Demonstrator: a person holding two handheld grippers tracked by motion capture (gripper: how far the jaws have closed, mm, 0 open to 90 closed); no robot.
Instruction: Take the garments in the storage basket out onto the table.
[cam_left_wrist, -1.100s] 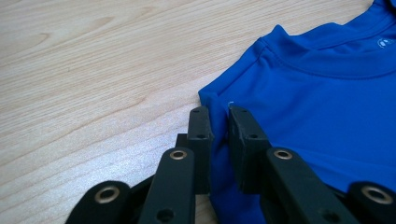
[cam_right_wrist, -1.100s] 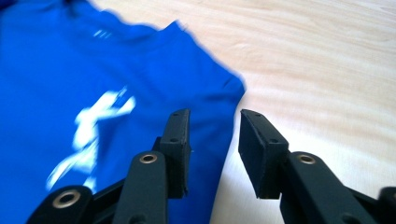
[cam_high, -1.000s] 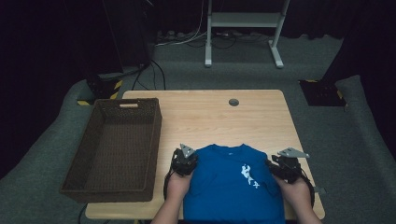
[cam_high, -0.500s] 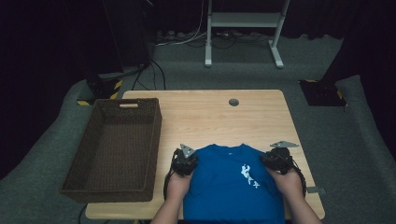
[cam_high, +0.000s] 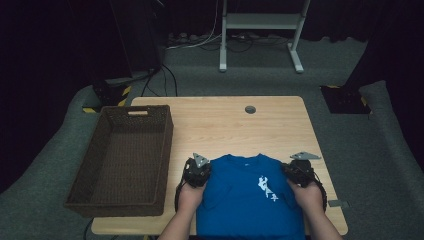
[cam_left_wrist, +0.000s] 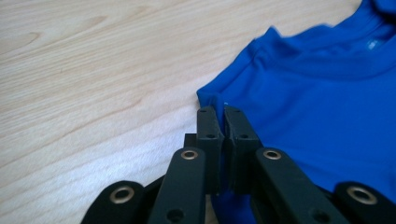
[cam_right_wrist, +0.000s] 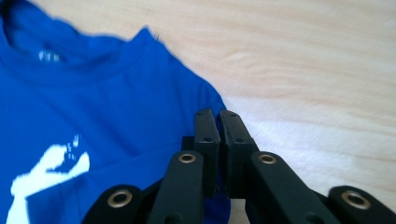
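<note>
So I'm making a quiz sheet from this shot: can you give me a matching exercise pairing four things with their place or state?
Things:
1. T-shirt
2. Wicker basket
3. Left hand-held gripper
4. Round hole

Places or states:
A. left part of the table
B. far part of the tabletop
C. lying flat at the near edge
D. shut on the shirt's shoulder edge

Pairs: 1-C, 2-A, 3-D, 4-B

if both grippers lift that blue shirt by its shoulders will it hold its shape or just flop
Probably flop: the blue shirt lies flat and thin on the table, so its middle would likely sag. It looks light. The left gripper and right gripper pinch only thin edges, so the cloth might slip.
</note>
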